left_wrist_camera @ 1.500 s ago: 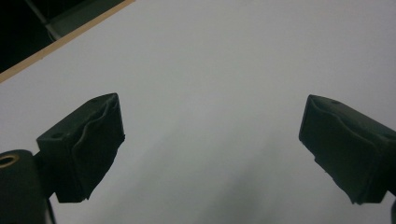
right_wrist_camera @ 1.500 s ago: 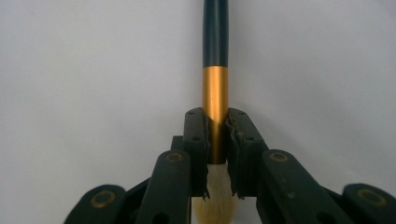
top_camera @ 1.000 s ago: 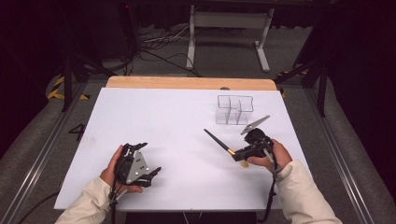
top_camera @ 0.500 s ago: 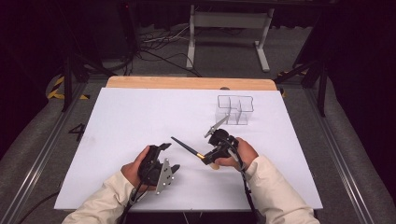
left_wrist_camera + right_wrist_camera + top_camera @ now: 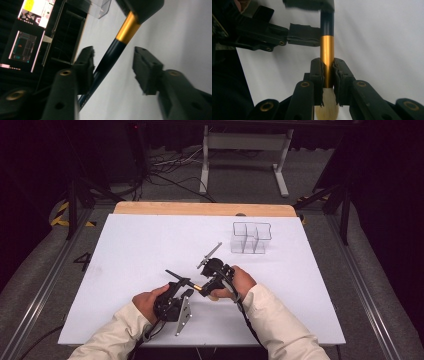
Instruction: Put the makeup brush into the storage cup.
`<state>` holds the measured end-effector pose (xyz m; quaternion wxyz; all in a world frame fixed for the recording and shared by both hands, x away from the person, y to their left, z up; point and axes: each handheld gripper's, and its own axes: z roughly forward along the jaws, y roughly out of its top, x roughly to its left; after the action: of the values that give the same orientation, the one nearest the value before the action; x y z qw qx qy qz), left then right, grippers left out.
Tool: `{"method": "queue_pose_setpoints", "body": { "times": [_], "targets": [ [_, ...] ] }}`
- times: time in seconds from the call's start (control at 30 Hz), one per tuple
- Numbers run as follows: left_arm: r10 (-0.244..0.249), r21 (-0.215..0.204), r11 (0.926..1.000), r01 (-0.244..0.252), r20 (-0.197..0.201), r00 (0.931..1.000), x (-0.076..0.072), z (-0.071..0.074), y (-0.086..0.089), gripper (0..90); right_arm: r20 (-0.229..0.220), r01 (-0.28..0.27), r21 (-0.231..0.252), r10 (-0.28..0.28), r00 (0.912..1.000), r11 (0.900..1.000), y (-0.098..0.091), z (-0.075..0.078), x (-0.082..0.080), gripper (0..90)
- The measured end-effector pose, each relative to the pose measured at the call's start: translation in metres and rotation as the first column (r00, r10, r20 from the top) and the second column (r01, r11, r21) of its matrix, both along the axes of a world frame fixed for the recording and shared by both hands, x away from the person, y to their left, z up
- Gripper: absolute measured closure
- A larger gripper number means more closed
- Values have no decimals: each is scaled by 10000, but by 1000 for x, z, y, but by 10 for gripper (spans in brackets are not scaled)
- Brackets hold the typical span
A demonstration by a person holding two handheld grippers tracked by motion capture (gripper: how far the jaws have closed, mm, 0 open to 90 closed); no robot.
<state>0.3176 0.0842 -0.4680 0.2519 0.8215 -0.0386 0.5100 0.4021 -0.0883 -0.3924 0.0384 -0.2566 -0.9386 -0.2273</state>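
Mid-handover of a brush. Held by the right gripper, jaws clamped on the gold ferrule just above the pale bristles, dark handle pointing out toward the left gripper. Left jaws apart, straddling the dark handle below the gold band, one pad close against it, the other well clear; no grip yet. From above, both grippers near the front middle of the white table, right gripper and left gripper close together, brush bridging them above the surface. Judged step: passing the brush from right to left, probably to re-grip it by the handle. Next move calls for closing the left jaws squarely on the handle, then opening the right only once the hold is firm; otherwise a risk of the brush slipping or swinging. A clear box with several compartments at the far right of the table, well apart from the grippers; apparently nothing in it, though hard to be sure through the clear walls.
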Motion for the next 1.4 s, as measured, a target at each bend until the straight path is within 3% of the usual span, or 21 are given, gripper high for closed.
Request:
{"method": "queue_pose_setpoints", "body": {
  "times": [0.1,0.4,0.53,0.6,0.67,0.7,0.73,0.87,0.9,0.93,1.0,1.07,1.13,1.2,1.23,1.27,1.3,1.33,1.37,1.4],
  "targets": [
    [172,645,9977,-188,253,9995,-1,-2,-4,636,-59,39,15,-39,10000,10000,6,-1,-1,794],
    [245,1145,9930,-283,339,9991,-2,-4,-9,710,17,120,96,-120,9999,9999,13,-5,-4,793],
    [176,1376,9903,-177,23,9998,-1,-5,-10,765,76,182,157,-183,9998,9997,15,-5,-4,788],
    [228,1348,9906,-221,-38,9997,-1,-3,-9,772,112,205,288,-208,9997,9994,14,-4,-4,764],
    [284,1238,9919,-269,-107,9995,2,0,-6,773,464,511,479,-533,9975,9975,10,-2,-3,602],
    [392,997,9944,-361,-285,9988,3,0,-4,774,444,680,608,-707,9965,9958,7,-1,-2,597],
    [410,932,9949,-380,-307,9987,4,2,-2,774,420,710,900,-750,9963,9934,2,0,-1,580],
    [525,606,9969,-496,-486,9974,5,6,6,774,1160,927,1952,-1168,9864,9764,-15,11,-4,459],
    [567,210,9982,-555,-591,9966,7,6,10,774,1160,927,1952,-1168,9864,9764,-15,11,-4,459],
    [763,107,9971,-758,-698,9946,9,8,16,774,1971,829,2573,-1363,9709,9628,-25,21,-11,420],
    [1034,195,9946,-1021,-803,9914,10,12,21,774,2570,664,3178,-1533,9542,9458,-36,28,-17,404],
    [1143,99,9934,-1139,-885,9895,12,14,25,774,3357,529,3303,-1696,9266,9424,-46,34,-23,382],
    [1262,-79,9918,-1277,-1028,9867,13,17,28,774,4210,421,3304,-1872,8875,9429,-58,37,-30,366],
    [1271,-311,9909,-1313,-1113,9856,15,19,31,774,4671,534,3489,-2230,8556,9356,-72,37,-34,343],
    [1271,-311,9909,-1313,-1113,9856,15,19,31,774,4936,598,3591,-2439,8348,9314,-81,37,-37,340],
    [1318,-367,9899,-1370,-1178,9842,15,19,32,774,4936,598,3591,-2439,8348,9314,-81,37,-37,340],
    [1387,-561,9875,-1473,-1348,9811,16,20,34,774,5403,875,3458,-2745,7955,9342,-93,33,-40,334],
    [1387,-561,9875,-1473,-1348,9811,16,20,34,774,5403,875,3458,-2745,7955,9342,-93,33,-40,334],
    [1369,-727,9861,-1494,-1544,9785,18,21,36,774,5687,1011,3545,-3002,7658,9296,-104,28,-43,328],
    [1311,-758,9866,-1444,-1583,9786,19,22,37,774,5704,1115,3689,-3195,7567,9228,-110,25,-45,323]
  ]
}}
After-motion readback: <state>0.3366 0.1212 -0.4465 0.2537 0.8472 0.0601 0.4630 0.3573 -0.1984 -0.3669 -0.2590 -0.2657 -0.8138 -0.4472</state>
